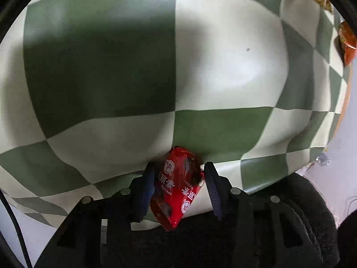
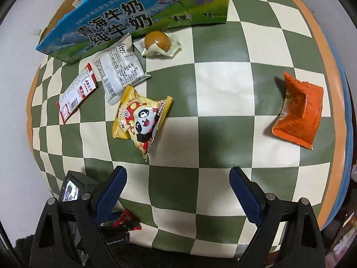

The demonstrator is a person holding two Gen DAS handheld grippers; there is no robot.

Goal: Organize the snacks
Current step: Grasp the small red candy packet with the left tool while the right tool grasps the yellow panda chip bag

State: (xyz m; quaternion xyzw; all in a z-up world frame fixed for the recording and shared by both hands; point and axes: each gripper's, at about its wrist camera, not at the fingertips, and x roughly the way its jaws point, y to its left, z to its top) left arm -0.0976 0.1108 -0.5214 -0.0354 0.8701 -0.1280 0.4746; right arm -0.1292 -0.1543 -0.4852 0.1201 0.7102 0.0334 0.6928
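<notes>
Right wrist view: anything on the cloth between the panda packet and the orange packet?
Nothing. In the right wrist view, only bare checkered cloth lies between the panda packet and the orange packet.

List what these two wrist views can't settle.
- Red snack packet, left wrist view: sits between the jaws, but the right pad's contact isn't visible; its lower end blends into the dark foreground.
- Same packet, right wrist view: mostly hidden behind the gripper's left finger.
- Milk carton, right wrist view: top cut off by the frame, so its inside is unseen.
- Orange packet, left wrist view: clipped by the fisheye rim; label unreadable.
</notes>
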